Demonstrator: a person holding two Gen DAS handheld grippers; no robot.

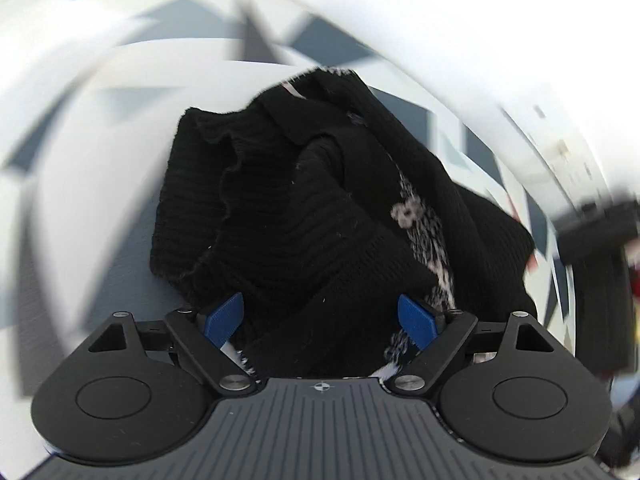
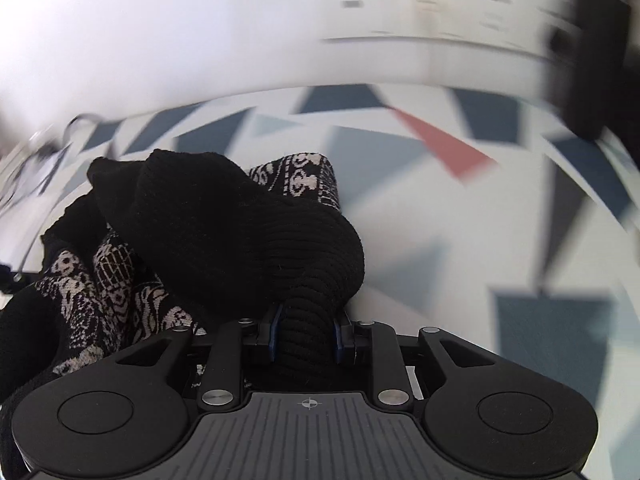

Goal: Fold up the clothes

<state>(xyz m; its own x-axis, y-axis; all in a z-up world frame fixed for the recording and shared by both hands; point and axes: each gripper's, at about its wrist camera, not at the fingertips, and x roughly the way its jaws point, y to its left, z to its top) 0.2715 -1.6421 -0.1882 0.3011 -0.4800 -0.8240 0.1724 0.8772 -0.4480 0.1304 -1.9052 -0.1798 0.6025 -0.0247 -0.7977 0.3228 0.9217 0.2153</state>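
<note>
Heaped on the patterned cloth: a sweater, bunched before and between both sets of fingers.

White surface with grey, navy and red triangles — crumpled black knit garment on it

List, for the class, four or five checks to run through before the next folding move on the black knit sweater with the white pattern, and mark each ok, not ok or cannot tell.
1. Right gripper clamped on the black ribbed knit sweater: ok, blue pads squeeze a bunched ribbed part.
2. Left gripper gripping the sweater: not ok, its jaws stand wide apart with fabric lying between the blue pads, not pinched.
3. Sweater spread flat: not ok, it is crumpled in a heap.
4. Which part each gripper has (cuff, hem, collar): cannot tell.
5. Bare room on the white cloth with grey and red triangles: ok beside the sweater in the right wrist view.
</note>
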